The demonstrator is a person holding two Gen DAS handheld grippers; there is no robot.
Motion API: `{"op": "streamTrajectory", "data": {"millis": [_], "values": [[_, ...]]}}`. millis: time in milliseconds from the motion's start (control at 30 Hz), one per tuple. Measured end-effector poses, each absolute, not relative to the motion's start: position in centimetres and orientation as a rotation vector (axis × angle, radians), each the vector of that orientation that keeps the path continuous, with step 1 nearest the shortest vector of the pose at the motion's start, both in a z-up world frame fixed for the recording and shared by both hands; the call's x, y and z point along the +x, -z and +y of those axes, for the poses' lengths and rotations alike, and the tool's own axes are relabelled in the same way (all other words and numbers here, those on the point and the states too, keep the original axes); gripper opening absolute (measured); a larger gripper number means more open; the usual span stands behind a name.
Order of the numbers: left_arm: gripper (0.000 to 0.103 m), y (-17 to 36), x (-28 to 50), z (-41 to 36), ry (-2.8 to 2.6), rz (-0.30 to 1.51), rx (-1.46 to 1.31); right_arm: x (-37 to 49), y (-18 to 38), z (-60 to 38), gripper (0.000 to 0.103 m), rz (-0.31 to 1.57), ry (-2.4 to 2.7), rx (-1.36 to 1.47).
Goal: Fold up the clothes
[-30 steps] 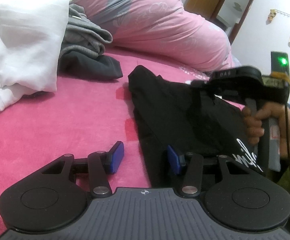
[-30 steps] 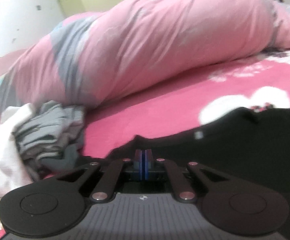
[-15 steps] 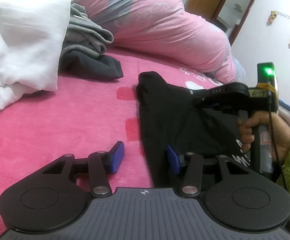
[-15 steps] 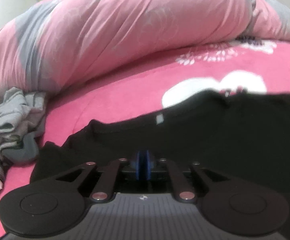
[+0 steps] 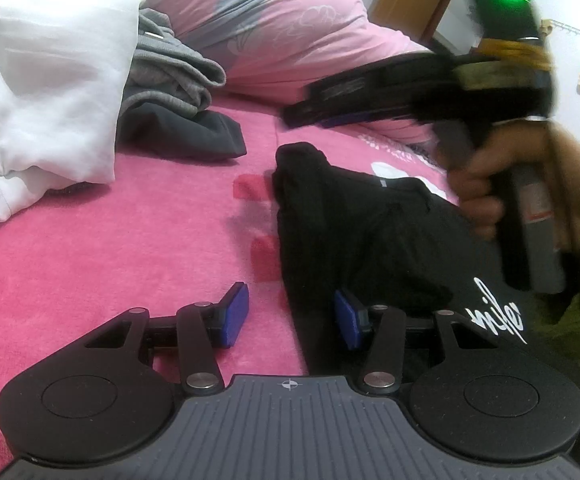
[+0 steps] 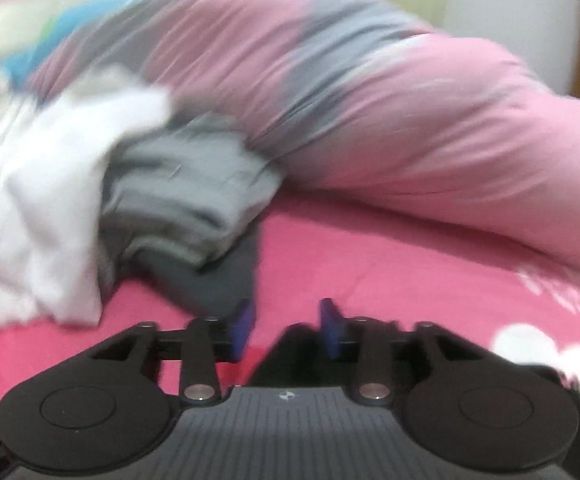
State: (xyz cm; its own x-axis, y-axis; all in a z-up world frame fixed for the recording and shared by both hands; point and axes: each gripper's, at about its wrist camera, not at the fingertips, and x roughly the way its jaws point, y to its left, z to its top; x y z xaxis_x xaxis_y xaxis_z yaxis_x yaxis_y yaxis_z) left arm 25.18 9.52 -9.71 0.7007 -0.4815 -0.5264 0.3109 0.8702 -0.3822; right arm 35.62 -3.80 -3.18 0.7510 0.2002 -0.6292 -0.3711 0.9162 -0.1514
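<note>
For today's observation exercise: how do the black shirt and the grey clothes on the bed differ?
The black shirt lies alone, spread low; the grey clothes sit bunched in a heap against the white pile. The shirt bears white lettering; the grey clothes look plain. Both rest on the pink bed.

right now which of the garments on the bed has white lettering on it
The black garment lying flat on the pink bedspread, beside the left gripper. The crumpled white garment and folded grey garment further back show no lettering.
</note>
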Motion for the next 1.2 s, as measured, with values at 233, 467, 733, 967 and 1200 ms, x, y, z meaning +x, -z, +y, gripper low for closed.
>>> {"op": "streamTrajectory", "data": {"millis": [233, 467, 733, 967, 1200], "values": [[0.048, 9.7, 25.1, 9.5, 0.447, 0.659, -0.271, 37.8, 6.0, -6.1, 0.033, 0.768, -0.265, -0.182], [0.048, 9.7, 25.0, 9.4, 0.445, 0.658, -0.266, 38.2, 5.8, -11.3, 0.005, 0.696, -0.359, 0.234], [0.048, 9.7, 25.1, 9.4, 0.444, 0.657, -0.267, 39.6, 8.3, -9.7, 0.005, 0.707, -0.436, 0.32], [0.048, 9.7, 25.2, 9.4, 0.445, 0.657, -0.27, 40.5, 9.1, -6.6, 0.018, 0.702, -0.43, 0.163], [0.048, 9.8, 25.2, 9.3, 0.444, 0.658, -0.267, 38.0, 4.0, -10.5, 0.037, 0.561, -0.305, 0.159]]}}
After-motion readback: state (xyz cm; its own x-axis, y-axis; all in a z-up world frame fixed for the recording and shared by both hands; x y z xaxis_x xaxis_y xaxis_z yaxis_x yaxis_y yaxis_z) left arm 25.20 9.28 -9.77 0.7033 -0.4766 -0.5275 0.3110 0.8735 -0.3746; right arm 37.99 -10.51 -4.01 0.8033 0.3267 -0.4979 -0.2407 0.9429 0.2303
